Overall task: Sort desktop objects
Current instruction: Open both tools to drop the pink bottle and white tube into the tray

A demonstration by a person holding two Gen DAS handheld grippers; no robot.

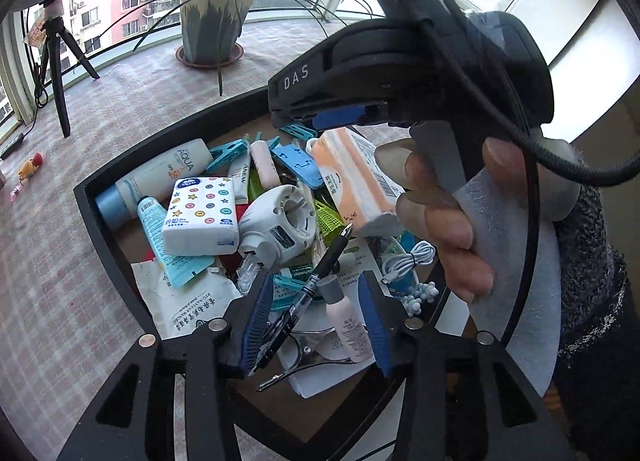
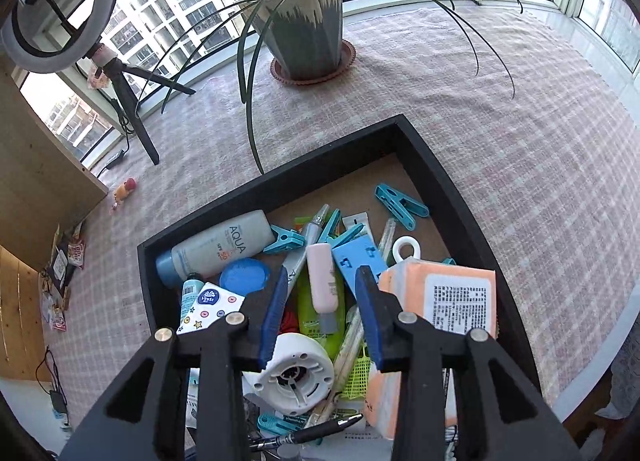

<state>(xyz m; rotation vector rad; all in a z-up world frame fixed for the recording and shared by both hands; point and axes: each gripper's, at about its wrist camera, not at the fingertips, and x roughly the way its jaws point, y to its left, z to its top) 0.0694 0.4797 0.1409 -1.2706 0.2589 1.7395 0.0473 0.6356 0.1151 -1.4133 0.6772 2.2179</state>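
A black tray [image 1: 94, 217] [image 2: 460, 185] holds a heap of small objects. My left gripper [image 1: 316, 315] is open just above a black pen [image 1: 320, 269] and a small pink bottle [image 1: 348, 327]. My right gripper [image 2: 322, 311] is open over another pink bottle [image 2: 322, 281] and a green tube [image 2: 320, 325]; it also shows in the left wrist view [image 1: 304, 123], held by a hand. Also in the heap are an AQUA bottle [image 1: 160, 177] [image 2: 220, 249], a starred tissue pack [image 1: 204, 213], a white round device [image 1: 280, 221] [image 2: 294, 373] and an orange tissue pack [image 1: 356, 177] [image 2: 440, 301].
The tray sits on a pink checked cloth [image 2: 520, 141]. A potted plant [image 2: 304, 33] stands behind it and a ring light on a tripod [image 2: 120, 93] at the left. Blue clothes pegs [image 2: 400, 205], a white cable [image 1: 408, 261] and papers lie in the tray.
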